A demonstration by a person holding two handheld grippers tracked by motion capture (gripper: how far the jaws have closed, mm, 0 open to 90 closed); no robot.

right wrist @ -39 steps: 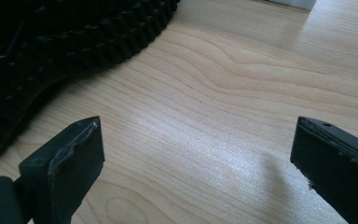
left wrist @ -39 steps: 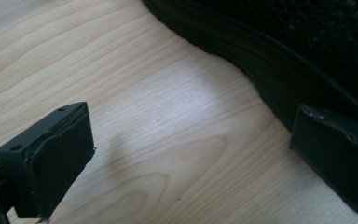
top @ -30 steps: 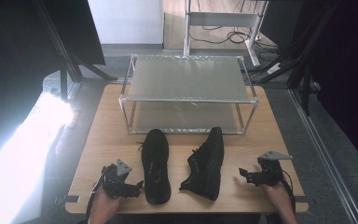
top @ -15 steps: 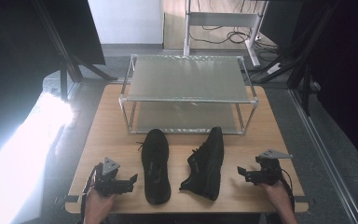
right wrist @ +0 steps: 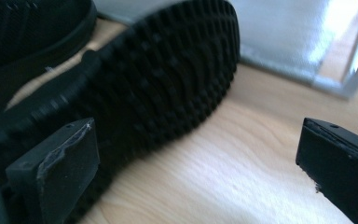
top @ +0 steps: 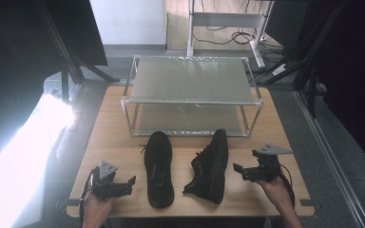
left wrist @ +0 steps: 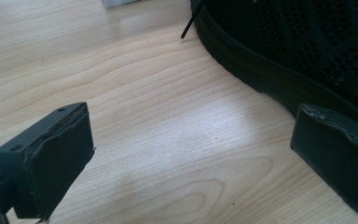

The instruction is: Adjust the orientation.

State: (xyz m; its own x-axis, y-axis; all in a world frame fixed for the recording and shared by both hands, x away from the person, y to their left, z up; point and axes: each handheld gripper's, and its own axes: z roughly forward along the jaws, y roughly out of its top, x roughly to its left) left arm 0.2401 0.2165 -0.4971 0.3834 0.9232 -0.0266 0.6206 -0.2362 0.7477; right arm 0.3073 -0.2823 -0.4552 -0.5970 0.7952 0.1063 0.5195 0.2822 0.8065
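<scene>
Two black shoes lie on the wooden table (top: 109,142) in front of a metal rack. The left shoe (top: 158,168) sits upright; its mesh side (left wrist: 307,42) fills the upper right of the left gripper view. The right shoe (top: 210,166) lies tipped on its side, its treaded sole (right wrist: 168,79) facing the right gripper. My left gripper (top: 129,184) stands open just left of the left shoe, low over the table, nothing between its pads (left wrist: 60,154). My right gripper (top: 238,170) is open just right of the tipped shoe, holding nothing.
A two-shelf metal rack (top: 190,90) with mesh shelves stands at the back of the table; its lower shelf (right wrist: 279,32) lies beyond the shoe's toe. Bright glare falls on the floor at the left. Desk legs and cables stand behind the table.
My left gripper drew back toward the table's front left corner, away from the left shoe. The right gripper shifted slightly. Both shoes stay where they were.
</scene>
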